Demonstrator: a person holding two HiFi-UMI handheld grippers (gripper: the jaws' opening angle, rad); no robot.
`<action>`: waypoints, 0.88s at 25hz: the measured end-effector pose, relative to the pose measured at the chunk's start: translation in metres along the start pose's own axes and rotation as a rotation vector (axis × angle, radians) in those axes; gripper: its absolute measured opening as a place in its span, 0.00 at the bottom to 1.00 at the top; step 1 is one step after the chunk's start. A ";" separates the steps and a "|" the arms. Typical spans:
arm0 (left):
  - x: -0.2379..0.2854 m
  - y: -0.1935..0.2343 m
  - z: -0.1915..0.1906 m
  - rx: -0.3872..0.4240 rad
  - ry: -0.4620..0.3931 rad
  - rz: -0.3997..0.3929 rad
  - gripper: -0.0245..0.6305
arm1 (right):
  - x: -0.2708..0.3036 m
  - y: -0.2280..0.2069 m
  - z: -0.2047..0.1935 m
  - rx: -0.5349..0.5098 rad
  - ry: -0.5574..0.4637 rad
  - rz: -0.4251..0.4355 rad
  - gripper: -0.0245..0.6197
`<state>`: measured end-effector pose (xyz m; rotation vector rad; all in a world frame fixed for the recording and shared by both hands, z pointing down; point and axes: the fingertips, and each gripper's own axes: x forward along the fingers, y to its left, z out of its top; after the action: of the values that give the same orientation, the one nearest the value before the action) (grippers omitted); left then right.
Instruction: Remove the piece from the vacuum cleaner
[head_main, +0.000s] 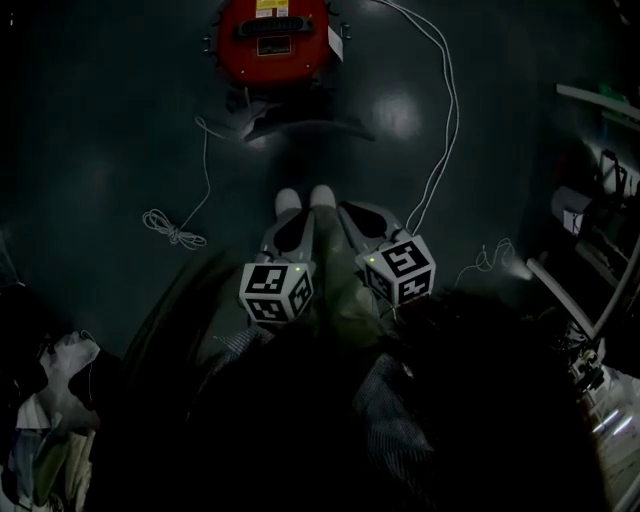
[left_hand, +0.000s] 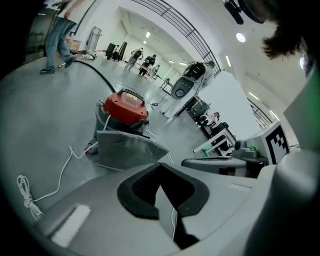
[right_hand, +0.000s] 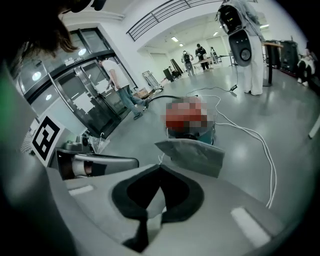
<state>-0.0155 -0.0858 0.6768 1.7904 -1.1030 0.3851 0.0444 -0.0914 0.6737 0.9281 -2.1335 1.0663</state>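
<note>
The vacuum cleaner (head_main: 272, 40) has a red lid and stands on the dark floor ahead of me; it also shows in the left gripper view (left_hand: 125, 107) and as a mosaic patch in the right gripper view (right_hand: 190, 116). A flat grey piece (head_main: 268, 122) leans out from its base, nearest to me (left_hand: 127, 147) (right_hand: 192, 154). Both grippers hang well short of it, side by side, pointing at it. The jaw tips of the left gripper (head_main: 292, 225) (left_hand: 160, 164) touch with nothing between them. The right gripper (head_main: 360, 215) (right_hand: 160, 167) is likewise shut and empty.
One white cable (head_main: 205, 160) runs left from the vacuum to a knotted bundle (head_main: 175, 232); another (head_main: 445, 110) curves down the right side. Two white shoe toes (head_main: 305, 198) show just beyond the jaws. Shelving (head_main: 600, 240) stands at the right and clutter (head_main: 40, 410) lies at the lower left.
</note>
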 end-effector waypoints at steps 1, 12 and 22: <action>0.006 0.005 -0.001 -0.004 -0.004 0.005 0.04 | 0.008 -0.005 0.001 -0.020 0.000 0.000 0.04; 0.036 0.030 0.011 -0.067 -0.010 0.017 0.04 | 0.060 -0.063 0.054 -0.350 0.010 -0.110 0.04; 0.040 0.042 0.007 -0.091 0.012 0.028 0.04 | 0.099 -0.089 0.054 -0.583 0.207 -0.114 0.17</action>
<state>-0.0299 -0.1178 0.7232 1.6929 -1.1206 0.3562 0.0455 -0.2086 0.7576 0.6161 -2.0160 0.4150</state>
